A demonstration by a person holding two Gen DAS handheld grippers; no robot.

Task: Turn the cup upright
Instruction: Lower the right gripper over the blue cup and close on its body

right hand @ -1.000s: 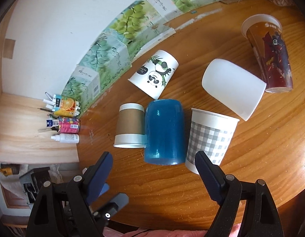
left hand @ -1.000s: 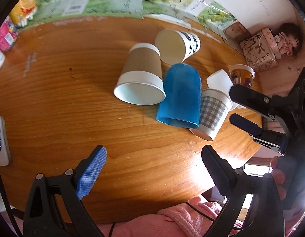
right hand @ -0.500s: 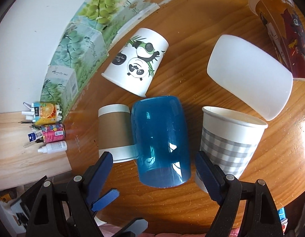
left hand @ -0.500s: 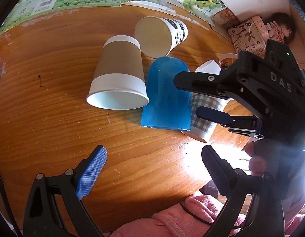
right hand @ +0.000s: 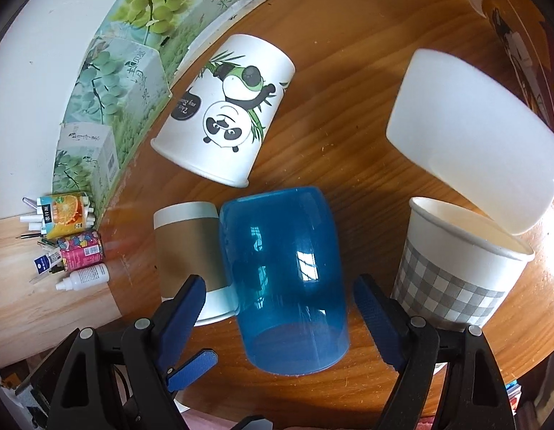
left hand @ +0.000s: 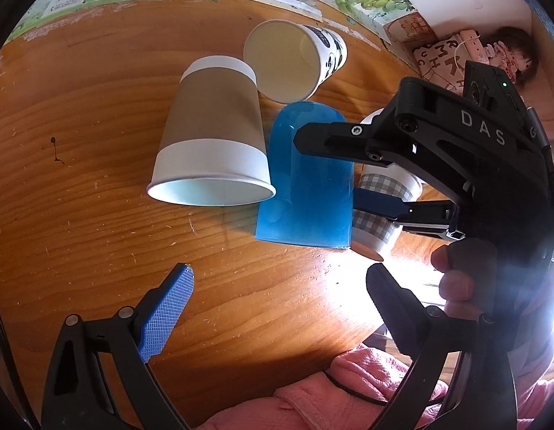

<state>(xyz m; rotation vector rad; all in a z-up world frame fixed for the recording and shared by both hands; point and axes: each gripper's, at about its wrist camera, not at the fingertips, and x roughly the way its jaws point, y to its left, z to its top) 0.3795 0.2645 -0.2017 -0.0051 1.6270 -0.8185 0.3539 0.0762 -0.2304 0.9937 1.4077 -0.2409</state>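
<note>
A blue translucent plastic cup (right hand: pixel 287 279) lies on its side on the wooden table (right hand: pixel 348 114), mouth toward me; it also shows in the left wrist view (left hand: pixel 305 186). My right gripper (right hand: pixel 280 308) is open, its two blue pads either side of the blue cup near its mouth, not touching. In the left wrist view the right gripper (left hand: pixel 330 168) reaches over the blue cup from the right. My left gripper (left hand: pixel 277 301) is open and empty, above bare table in front of the cups.
A brown-sleeved paper cup (left hand: pixel 212 143), a panda cup (right hand: pixel 226 114) and a white cup (right hand: pixel 470 136) lie on their sides. A grey checked cup (right hand: pixel 459 272) and a dark printed cup (right hand: pixel 517 28) stand close by. Grape boxes (right hand: pixel 112 71) line the wall.
My right gripper has moved forward and down until its pads straddle the blue cup. My left gripper has come a little closer to the cups. Both stay open.
</note>
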